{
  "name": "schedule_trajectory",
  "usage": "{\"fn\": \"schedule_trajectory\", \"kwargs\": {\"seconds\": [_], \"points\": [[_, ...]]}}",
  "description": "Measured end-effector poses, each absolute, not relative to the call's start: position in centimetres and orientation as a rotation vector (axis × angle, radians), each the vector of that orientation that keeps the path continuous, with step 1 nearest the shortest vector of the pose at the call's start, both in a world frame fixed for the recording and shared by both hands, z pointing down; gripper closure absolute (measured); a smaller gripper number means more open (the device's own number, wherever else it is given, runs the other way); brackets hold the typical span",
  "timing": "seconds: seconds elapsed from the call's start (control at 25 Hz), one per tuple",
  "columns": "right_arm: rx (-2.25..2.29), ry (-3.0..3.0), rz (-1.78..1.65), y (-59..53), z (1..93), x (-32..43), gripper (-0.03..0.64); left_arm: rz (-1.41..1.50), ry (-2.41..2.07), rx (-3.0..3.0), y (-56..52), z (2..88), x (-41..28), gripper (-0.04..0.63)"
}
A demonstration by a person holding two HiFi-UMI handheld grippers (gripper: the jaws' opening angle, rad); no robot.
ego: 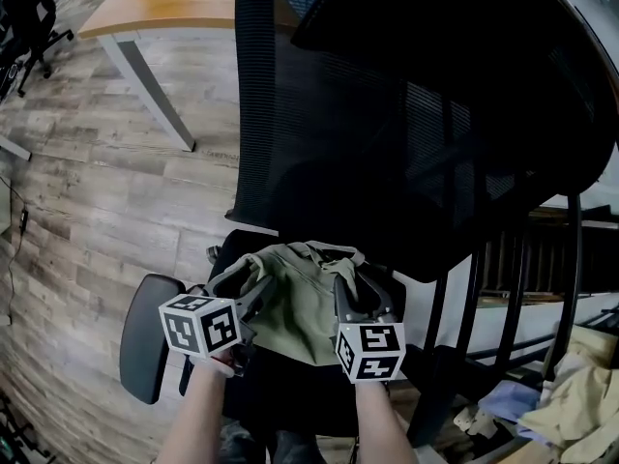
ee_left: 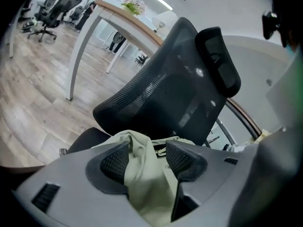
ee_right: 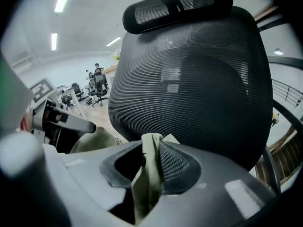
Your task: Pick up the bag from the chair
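Bag point(ego: 300, 309) on chair point(ego: 387, 114), tight in right hand-held gripper point(ee_right: 150, 144), loose inside wide-apart left hand-held gripper point(ee_left: 147, 148).

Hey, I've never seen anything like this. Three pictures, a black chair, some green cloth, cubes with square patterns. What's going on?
A person holds a pair of tongs in each hand; the patterned cubes belong to them. One picture comes from a camera on the person's head, looking down. The other two come from cameras riding on the left tongs and the right tongs. An olive-green bag lies on the black mesh chair. The right tongs pinch a fold of the bag. The left tongs stand open, with cloth between them but not gripped.
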State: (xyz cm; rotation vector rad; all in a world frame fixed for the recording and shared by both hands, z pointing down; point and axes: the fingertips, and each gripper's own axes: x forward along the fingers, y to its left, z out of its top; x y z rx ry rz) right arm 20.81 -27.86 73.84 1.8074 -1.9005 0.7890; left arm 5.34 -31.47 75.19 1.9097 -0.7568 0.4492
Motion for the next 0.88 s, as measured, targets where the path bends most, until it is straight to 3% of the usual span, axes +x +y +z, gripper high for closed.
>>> {"fn": "schedule_trajectory", "kwargs": {"seconds": [0.28, 0.52, 0.56, 0.6, 0.88], "points": [[1.798, -1.926, 0.752, -27.5, 73.5, 20.6, 0.514, 0.56, -0.694, 1.749, -32.1, 77.1, 6.6, 0.325], [1.769, -1.966, 0.726, -26.8, 72.8, 19.9, 0.517, 0.641, -0.652, 1.704, -32.0, 78.7, 6.9, 0.328], [1.768, -1.974, 0.741, -26.6, 72.8, 19.7, 0.517, 0.678, -0.648, 1.72, -31.8, 78.9, 7.0, 0.377], [1.768, -1.982, 0.762, -26.4, 72.8, 19.6, 0.518, 0.714, -0.657, 1.742, -31.8, 79.1, 7.0, 0.5], [1.875, -2.019, 0.902, -25.4, 71.9, 19.9, 0.52, 0.669, -0.684, 1.865, -31.4, 77.5, 7.1, 0.561]]}}
